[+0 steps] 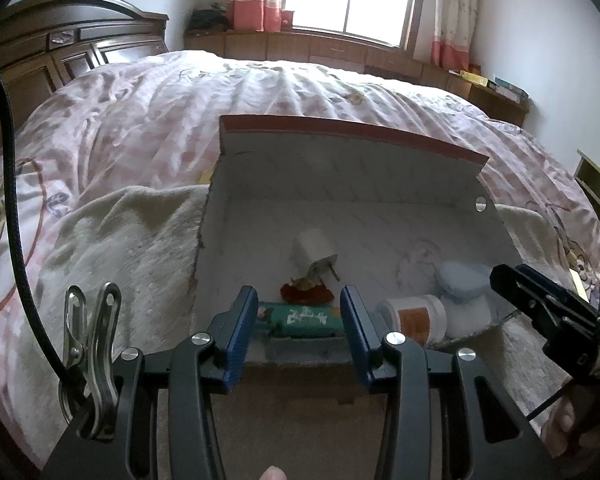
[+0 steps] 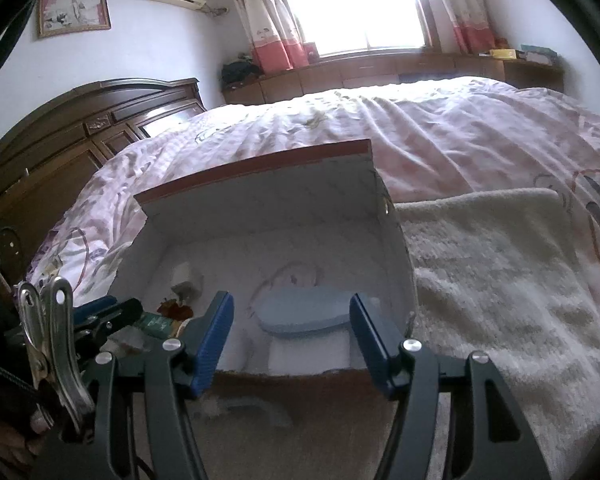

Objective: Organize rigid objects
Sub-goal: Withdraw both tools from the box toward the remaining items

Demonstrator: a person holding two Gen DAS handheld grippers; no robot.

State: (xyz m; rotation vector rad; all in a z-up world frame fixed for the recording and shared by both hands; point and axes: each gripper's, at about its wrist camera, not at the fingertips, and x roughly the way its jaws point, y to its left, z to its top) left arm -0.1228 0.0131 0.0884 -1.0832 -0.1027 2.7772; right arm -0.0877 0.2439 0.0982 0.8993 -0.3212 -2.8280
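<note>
Two hand-held grippers are being held at the near edge of an open cardboard box (image 1: 340,184) that is lying on a cream blanket (image 1: 120,248) spread over the bed (image 1: 180,112). The left hand-held gripper (image 1: 299,336) is being kept with its blue pads apart, framing a green packet (image 1: 300,318) at the near wall of the box; whether the pads are pressing on the packet cannot be told, since narrow gaps seem to be showing on either side. The right hand-held gripper (image 2: 292,332) is being held released, its jaws standing wide with nothing between them, and a pale blue rounded case (image 2: 304,312) is being seen beyond them inside the box, resting on something white. A white charger plug (image 1: 314,256) is lying tilted toward the middle of the box floor, just behind a red and yellow item (image 1: 306,290) too small to be identified. A white jar with an orange label (image 1: 416,318) is lying on its side to the right of the packet, just beside the blue case. The flap of the box, edged in red, is being kept upright at the far side.
</note>
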